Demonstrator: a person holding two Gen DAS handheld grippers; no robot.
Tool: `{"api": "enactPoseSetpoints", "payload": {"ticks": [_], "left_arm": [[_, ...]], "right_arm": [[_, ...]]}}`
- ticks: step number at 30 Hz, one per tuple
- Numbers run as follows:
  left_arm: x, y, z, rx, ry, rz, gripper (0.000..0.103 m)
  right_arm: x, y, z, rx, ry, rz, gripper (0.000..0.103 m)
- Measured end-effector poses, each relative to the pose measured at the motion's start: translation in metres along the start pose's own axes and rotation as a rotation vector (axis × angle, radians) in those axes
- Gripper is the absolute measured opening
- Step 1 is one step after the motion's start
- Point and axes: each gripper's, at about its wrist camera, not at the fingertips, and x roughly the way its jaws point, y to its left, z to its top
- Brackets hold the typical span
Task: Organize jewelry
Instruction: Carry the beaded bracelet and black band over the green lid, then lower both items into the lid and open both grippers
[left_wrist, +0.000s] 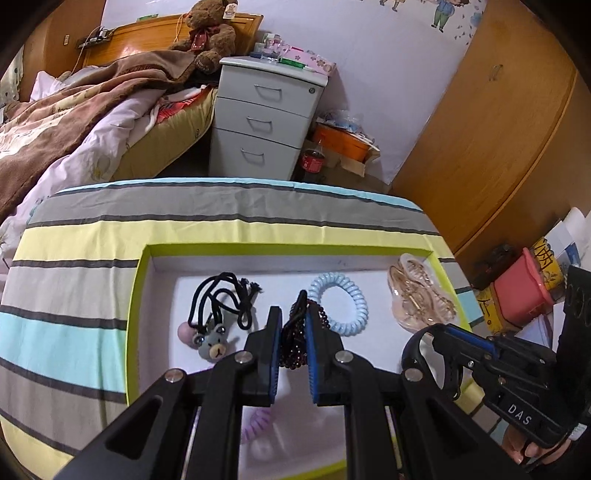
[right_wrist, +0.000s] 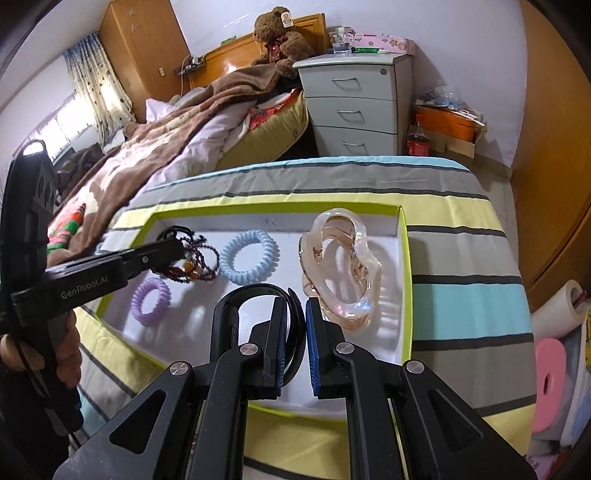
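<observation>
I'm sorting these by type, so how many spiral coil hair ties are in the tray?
2. A blue coil tie lies mid-tray beside the clear claw clip; a purple coil tie lies nearer the front-left. Others may be hidden behind the grippers.

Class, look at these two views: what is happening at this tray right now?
A person holds a gripper in each hand over a white tray with a lime-green rim on a striped cloth. The left gripper is shut on a dark red beaded bracelet; the right gripper is shut on a black band. In the tray lie a light blue spiral hair tie, a purple spiral hair tie, a clear pinkish hair claw and black elastic ties with a bear charm.
</observation>
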Motion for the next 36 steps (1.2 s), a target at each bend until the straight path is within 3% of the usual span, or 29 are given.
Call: {"api": "enactPoseSetpoints", "payload": {"ticks": [24, 32, 36], "left_arm": [[0.019, 0.006, -0.001, -0.014, 0.049, 0.034, 0.014], [0.021, 0.009, -0.002, -0.017, 0.055, 0.039, 0.021], [0.020, 0.009, -0.002, -0.020, 0.053, 0.042, 0.031]], "right_arm": [[0.012, 0.002, -0.002, -0.051, 0.024, -0.053, 0.011], [0.011, 0.001, -0.001, -0.046, 0.019, -0.055, 0.011], [0.011, -0.003, 0.001, -0.035, 0.016, -0.050, 0.012]]}}
